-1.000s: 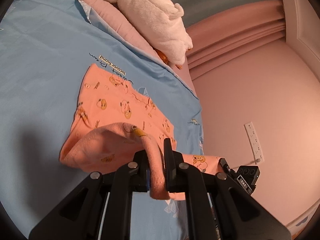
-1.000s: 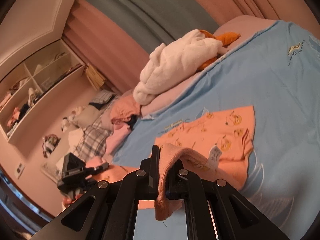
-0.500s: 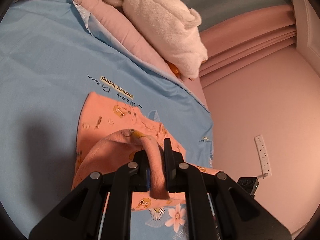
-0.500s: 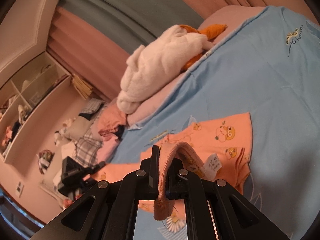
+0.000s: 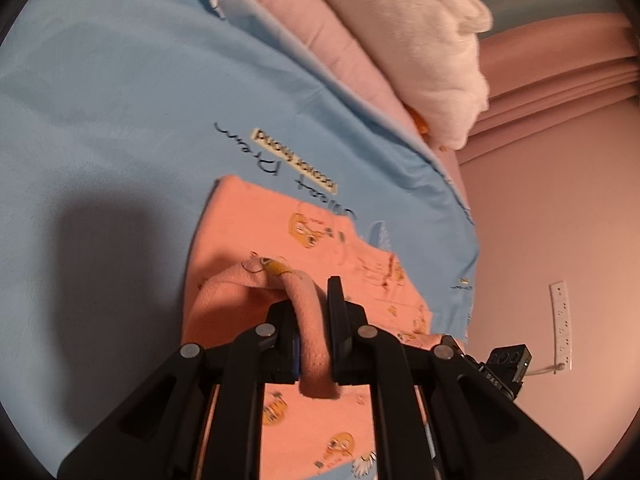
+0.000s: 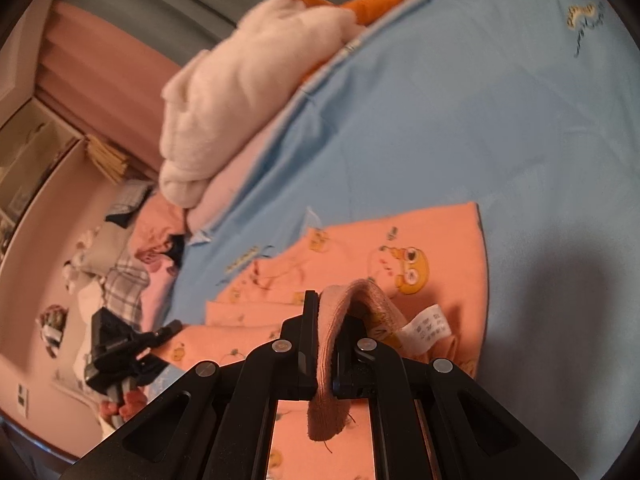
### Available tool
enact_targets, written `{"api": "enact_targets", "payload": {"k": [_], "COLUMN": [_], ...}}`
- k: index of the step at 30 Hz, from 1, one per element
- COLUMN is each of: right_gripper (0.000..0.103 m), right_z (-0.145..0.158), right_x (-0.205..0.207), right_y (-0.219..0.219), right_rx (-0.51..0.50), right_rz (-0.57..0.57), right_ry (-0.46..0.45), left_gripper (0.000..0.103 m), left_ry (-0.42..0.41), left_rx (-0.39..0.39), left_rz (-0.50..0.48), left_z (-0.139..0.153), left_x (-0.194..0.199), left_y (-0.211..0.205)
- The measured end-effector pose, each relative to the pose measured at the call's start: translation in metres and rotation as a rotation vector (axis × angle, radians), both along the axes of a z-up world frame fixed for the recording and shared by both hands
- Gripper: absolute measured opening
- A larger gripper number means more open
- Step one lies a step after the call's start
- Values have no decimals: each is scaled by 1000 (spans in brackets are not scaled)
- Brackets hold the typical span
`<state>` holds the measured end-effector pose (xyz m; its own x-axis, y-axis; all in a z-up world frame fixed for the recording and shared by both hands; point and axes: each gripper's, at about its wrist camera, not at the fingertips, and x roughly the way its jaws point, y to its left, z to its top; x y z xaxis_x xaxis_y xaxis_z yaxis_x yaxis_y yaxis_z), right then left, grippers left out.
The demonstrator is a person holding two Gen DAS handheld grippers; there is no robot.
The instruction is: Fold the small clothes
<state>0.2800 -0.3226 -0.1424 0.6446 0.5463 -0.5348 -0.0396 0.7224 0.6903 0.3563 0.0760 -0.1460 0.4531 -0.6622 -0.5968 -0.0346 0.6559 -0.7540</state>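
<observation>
A small orange garment with yellow cartoon prints [image 5: 280, 232] lies on a light blue bedsheet [image 5: 120, 100]. My left gripper [image 5: 314, 312] is shut on a ribbed pink hem of the garment [image 5: 312, 336] and holds it up over the flat part. My right gripper [image 6: 326, 332] is shut on another ribbed hem of the same garment [image 6: 360, 296], beside a white care label [image 6: 428, 328]. The garment also shows in the right wrist view [image 6: 420, 240]. The left gripper shows at the lower left of the right wrist view [image 6: 116, 344].
A fluffy white plush [image 5: 420, 28] lies on a pink pillow [image 5: 312, 44] at the bed's head. A pile of other clothes [image 6: 132, 264] sits at the left. The pink wall with a socket strip [image 5: 560, 320] lies past the bed's edge.
Both grippers have carried the held hems forward over the garment, toward the head of the bed. More of the garment now lies under the grippers.
</observation>
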Motion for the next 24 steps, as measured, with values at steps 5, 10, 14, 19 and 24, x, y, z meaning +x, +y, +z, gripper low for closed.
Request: {"api": "enact_targets", "payload": {"k": [5,10,14,19,24], "right_gripper": [7,18,20,19,19], "right_z": [-6,-9,-7,-10,-22], "right_x": [4,-2,-3,12,30], "right_y": [-5,-8,0,-2,-15], "right_rx": [26,81,69,167,453], "right_rz": [21,92,154,153,127], "right_ry": [37,69,99,136,222], "left_gripper": [11,17,15,14,14], "left_ry": [28,12,11,42,174], "left_rx": [19,26,30,-63,-259], "left_rz": [-27,-93,-123,-80,16], "left_z": [-8,-4,3,2,-19], "left_x": [3,-10,-10,6,29], "left_y": [-1,1,-4,-6,0]}}
